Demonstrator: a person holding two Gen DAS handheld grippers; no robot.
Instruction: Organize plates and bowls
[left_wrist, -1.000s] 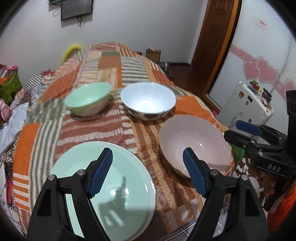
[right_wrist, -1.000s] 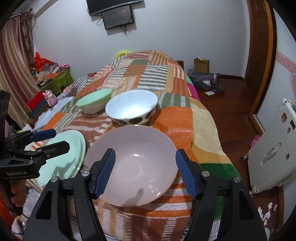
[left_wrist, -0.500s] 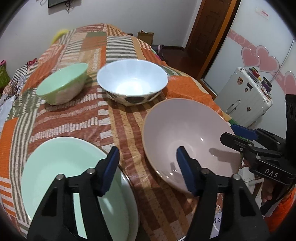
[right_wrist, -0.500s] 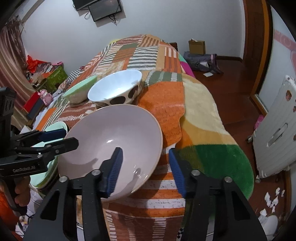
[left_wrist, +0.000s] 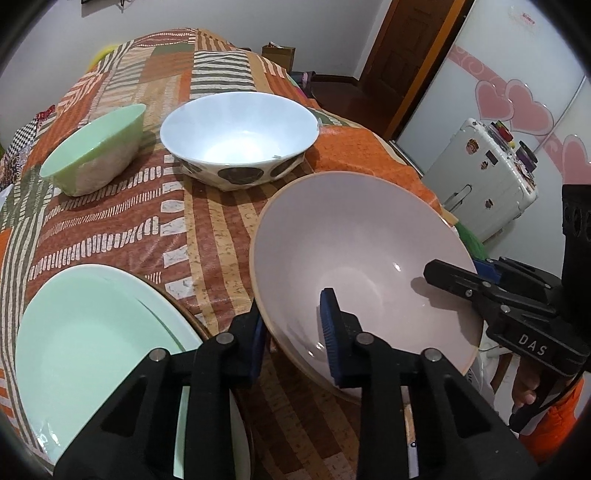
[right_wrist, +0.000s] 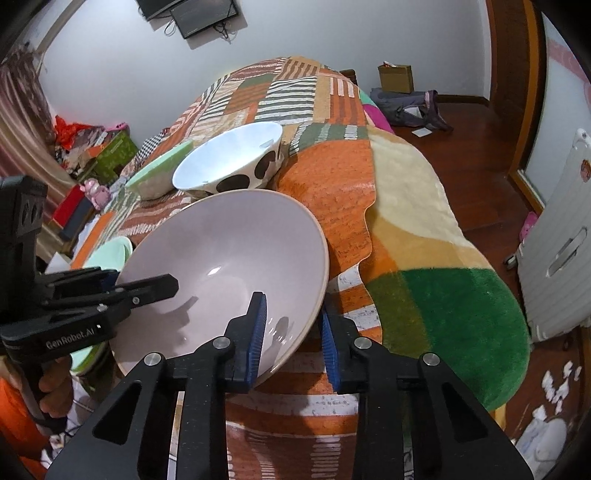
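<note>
A wide pink bowl (left_wrist: 351, 251) (right_wrist: 229, 251) sits at the near edge of the patchwork bedspread (left_wrist: 110, 221). My left gripper (left_wrist: 293, 336) straddles its near-left rim, one pad inside and one outside, jaws closing onto the wall. My right gripper (right_wrist: 291, 338) grips the near-right rim the same way, its jaws also closing. Each gripper shows in the other's view, the right gripper's fingers (left_wrist: 454, 277) and the left gripper's fingers (right_wrist: 147, 288). A green plate (left_wrist: 92, 332) (right_wrist: 110, 254) lies left of the pink bowl. Behind stand a white bowl with dark spots (left_wrist: 240, 129) (right_wrist: 229, 158) and a small green bowl (left_wrist: 96, 147) (right_wrist: 159, 173).
A white suitcase (left_wrist: 487, 177) (right_wrist: 554, 258) stands on the wooden floor right of the bed. A cardboard box (right_wrist: 395, 77) and a bag lie by the far wall. Boxes and toys (right_wrist: 92, 155) pile up left of the bed. The bed's edge drops off just below the pink bowl.
Both grippers came down toward the pink bowl and their jaws narrowed from wide open to clamped over its rim, left on the near-left side, right on the near-right side.
</note>
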